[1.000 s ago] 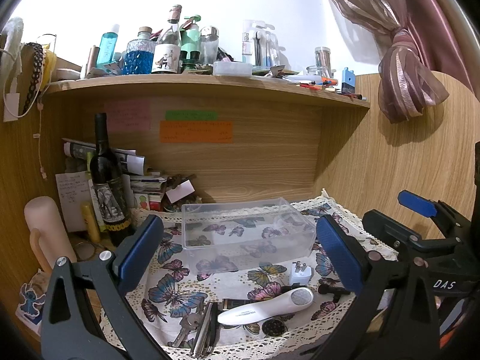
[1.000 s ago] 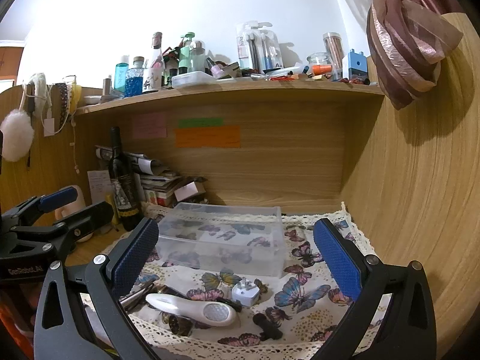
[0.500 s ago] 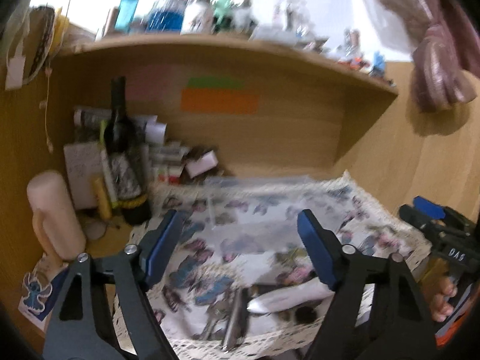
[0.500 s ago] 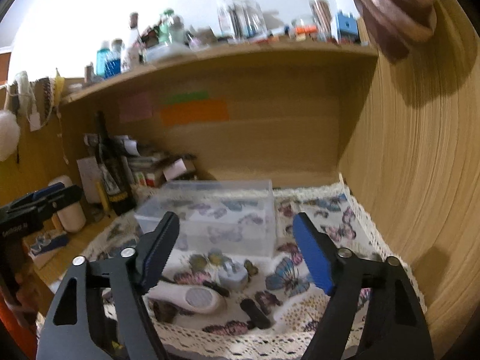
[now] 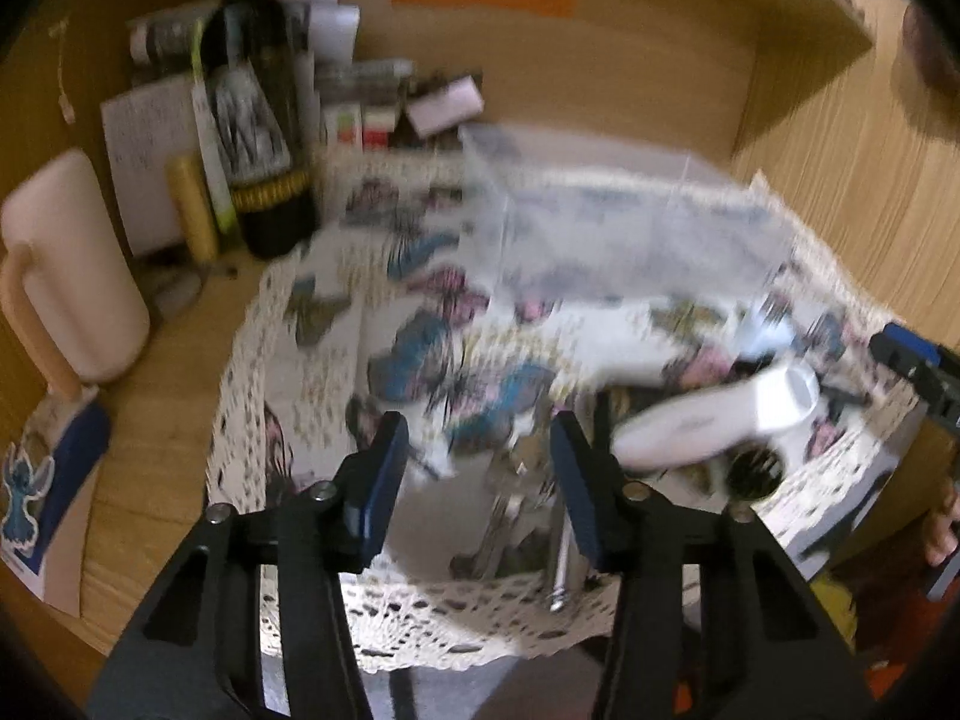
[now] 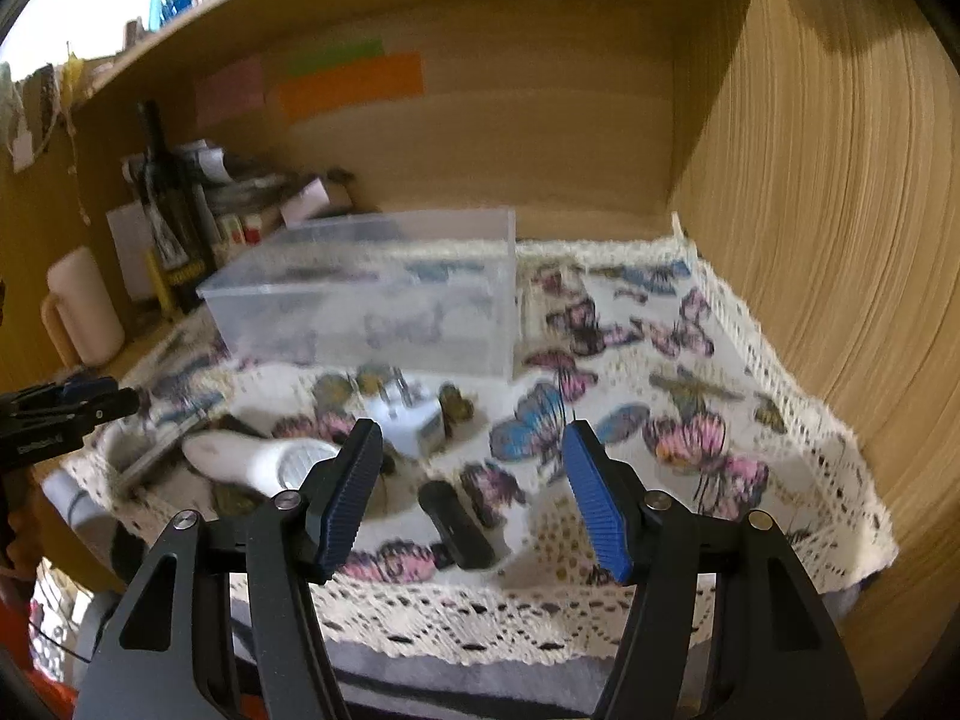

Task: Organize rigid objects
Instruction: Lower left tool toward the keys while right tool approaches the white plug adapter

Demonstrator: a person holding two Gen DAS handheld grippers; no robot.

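Above butterfly cloth (image 6: 690,420), right gripper (image 6: 471,444) hangs parted.

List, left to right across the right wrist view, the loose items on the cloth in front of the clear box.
White handheld device → white plug adapter → small black cylinder.

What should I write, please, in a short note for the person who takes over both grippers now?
Left gripper: open, empty, above the keys.
Right gripper: open, empty, above the small black object.
Clear plastic box: at the back of the butterfly cloth, seemingly empty.
White handheld device and white plug adapter: on the cloth.
Done: nothing.
Left: everything.
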